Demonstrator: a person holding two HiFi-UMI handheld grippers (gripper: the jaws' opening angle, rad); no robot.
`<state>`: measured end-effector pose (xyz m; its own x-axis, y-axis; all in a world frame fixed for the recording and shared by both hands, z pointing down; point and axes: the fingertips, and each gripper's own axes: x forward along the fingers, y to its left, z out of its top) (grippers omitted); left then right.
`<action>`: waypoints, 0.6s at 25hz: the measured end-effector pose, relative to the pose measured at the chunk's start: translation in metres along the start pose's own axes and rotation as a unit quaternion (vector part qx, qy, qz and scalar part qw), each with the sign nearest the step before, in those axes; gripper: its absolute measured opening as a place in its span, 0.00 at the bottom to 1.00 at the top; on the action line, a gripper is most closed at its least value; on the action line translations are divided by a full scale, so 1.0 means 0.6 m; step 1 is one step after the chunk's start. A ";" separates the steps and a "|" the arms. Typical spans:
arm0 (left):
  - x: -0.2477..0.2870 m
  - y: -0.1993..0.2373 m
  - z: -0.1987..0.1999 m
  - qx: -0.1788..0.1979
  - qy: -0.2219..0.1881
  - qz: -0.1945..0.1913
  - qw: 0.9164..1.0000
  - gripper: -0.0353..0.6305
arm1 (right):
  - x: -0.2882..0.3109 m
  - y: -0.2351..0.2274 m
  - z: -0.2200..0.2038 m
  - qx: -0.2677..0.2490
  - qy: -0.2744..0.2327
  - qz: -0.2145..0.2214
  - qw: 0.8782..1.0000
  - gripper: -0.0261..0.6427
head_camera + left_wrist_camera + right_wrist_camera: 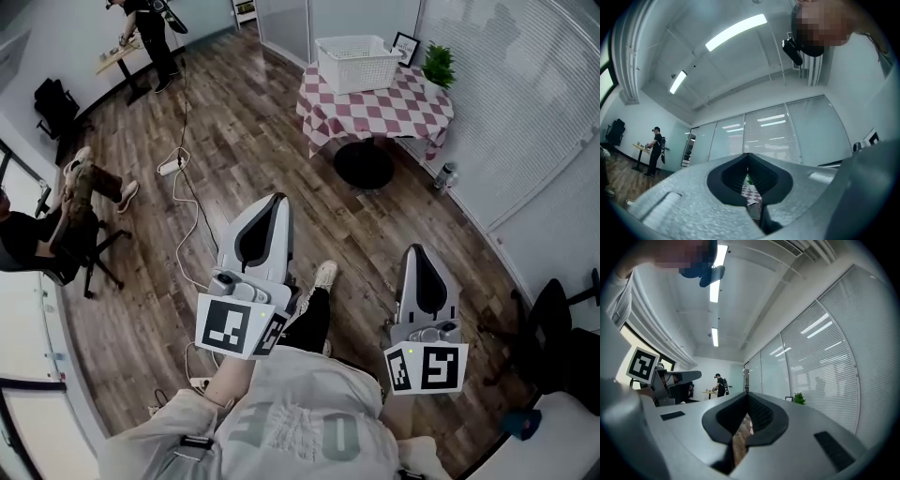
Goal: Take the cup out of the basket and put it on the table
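The white basket (358, 62) stands on a small table with a red-and-white checked cloth (375, 111) at the far side of the room. The cup does not show from here. I stand well back from the table, several steps away. My left gripper (278, 198) points toward it, jaws shut with nothing between them. My right gripper (413, 248) is held beside it, also shut and empty. In the left gripper view, the closed jaws of that gripper (748, 154) leave a slit that shows a strip of the checked cloth (753, 192). The right gripper (748, 393) shows only floor through its slit.
A plant (438, 66) and a small picture frame (406, 47) stand at the table's back edge. A bottle (446, 175) sits on the floor by the blinds. A cable and power strip (171, 167) lie on the wood floor. One person sits at left (56, 220); another stands at a far desk (150, 37).
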<state>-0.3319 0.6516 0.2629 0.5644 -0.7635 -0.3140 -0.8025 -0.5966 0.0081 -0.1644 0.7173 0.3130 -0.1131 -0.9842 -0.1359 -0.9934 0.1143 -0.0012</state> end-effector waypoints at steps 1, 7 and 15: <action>0.006 -0.001 -0.003 0.003 0.001 -0.001 1.000 0.06 | 0.008 -0.006 -0.001 0.004 -0.001 0.000 1.000 0.06; 0.069 0.022 -0.033 0.000 -0.001 0.003 1.000 0.06 | 0.071 -0.020 -0.020 -0.002 0.001 0.020 1.000 0.06; 0.206 0.028 -0.077 0.002 -0.001 -0.020 1.000 0.06 | 0.183 -0.096 -0.019 -0.013 -0.007 0.015 1.000 0.06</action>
<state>-0.2668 0.5362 0.2680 0.5954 -0.7390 -0.3151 -0.7803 -0.6254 -0.0076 -0.1197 0.6011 0.3095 -0.1421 -0.9787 -0.1484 -0.9898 0.1394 0.0283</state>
